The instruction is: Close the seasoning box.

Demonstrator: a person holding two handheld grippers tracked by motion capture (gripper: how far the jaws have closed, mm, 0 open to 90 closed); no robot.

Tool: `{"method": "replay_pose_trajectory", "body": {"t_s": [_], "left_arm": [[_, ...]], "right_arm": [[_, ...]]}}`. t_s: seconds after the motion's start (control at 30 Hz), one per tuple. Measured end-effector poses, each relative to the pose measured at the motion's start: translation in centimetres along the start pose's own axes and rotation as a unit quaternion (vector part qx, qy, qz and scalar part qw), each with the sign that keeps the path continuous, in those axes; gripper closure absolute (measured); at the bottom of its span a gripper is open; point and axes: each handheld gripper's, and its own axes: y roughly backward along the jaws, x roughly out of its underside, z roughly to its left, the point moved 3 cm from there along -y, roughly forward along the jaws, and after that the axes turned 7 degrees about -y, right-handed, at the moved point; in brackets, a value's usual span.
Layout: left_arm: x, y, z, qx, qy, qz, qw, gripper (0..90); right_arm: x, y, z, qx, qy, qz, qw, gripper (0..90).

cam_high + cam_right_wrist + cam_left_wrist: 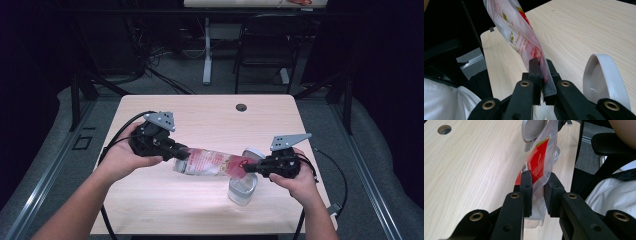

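A clear plastic bag with red print is stretched level between my two grippers above the table. My left gripper is shut on the bag's left end; in the left gripper view the bag runs away from the pinching jaws of that gripper. My right gripper is shut on the bag's right end, where the film is squeezed flat between the jaws of the right gripper. Under the bag's right end stands a clear container with its white hinged lid raised.
The light wooden table has a cable hole near its far edge. A black chair and a white table leg stand beyond it. Black cables trail off both grippers.
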Motion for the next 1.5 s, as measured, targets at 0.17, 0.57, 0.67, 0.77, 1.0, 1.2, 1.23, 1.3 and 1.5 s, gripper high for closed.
{"method": "replay_pose_trajectory", "body": {"t_s": [0.17, 0.57, 0.67, 0.77, 1.0, 1.2, 1.23, 1.3, 1.5], "left_arm": [[-0.09, 0.01, -0.01, 0.001, -0.002, 0.000, 1.0000, 78.5], [-0.38, 0.02, -0.12, 0.002, -0.004, 0.000, 1.0000, 78.6], [-0.43, 0.01, -0.13, 0.001, -0.004, -0.001, 1.0000, 78.6], [-0.52, 0.02, -0.15, 0.000, -0.006, 0.000, 1.0000, 78.7], [-0.65, 0.00, -0.15, 0.001, -0.006, -0.002, 1.0000, 78.9], [-0.67, -0.02, -0.12, 0.000, -0.006, -0.003, 1.0000, 79.2], [-0.69, -0.01, -0.13, 0.000, -0.005, -0.002, 1.0000, 79.2], [-0.73, -0.02, -0.14, 0.001, -0.005, -0.003, 1.0000, 79.3], [-0.83, -0.02, -0.06, 0.002, -0.006, -0.002, 1.0000, 79.6]], "right_arm": [[0.00, 0.05, -0.04, 0.004, 0.003, 0.003, 1.0000, 87.6], [0.04, 0.08, 0.02, 0.008, 0.004, 0.006, 0.9999, 87.5], [0.05, 0.06, 0.04, 0.007, 0.004, 0.007, 0.9999, 87.6], [0.05, 0.01, 0.09, 0.007, 0.002, 0.005, 1.0000, 87.6], [0.07, 0.03, 0.10, 0.005, 0.003, 0.004, 1.0000, 87.7], [0.07, 0.07, 0.05, 0.005, 0.004, 0.005, 1.0000, 88.1], [0.08, 0.09, 0.06, 0.005, 0.003, 0.005, 1.0000, 88.1], [0.09, 0.14, 0.05, 0.004, 0.003, 0.005, 1.0000, 88.3], [0.12, 0.31, 0.14, -0.001, 0.001, 0.003, 1.0000, 88.6]]}}
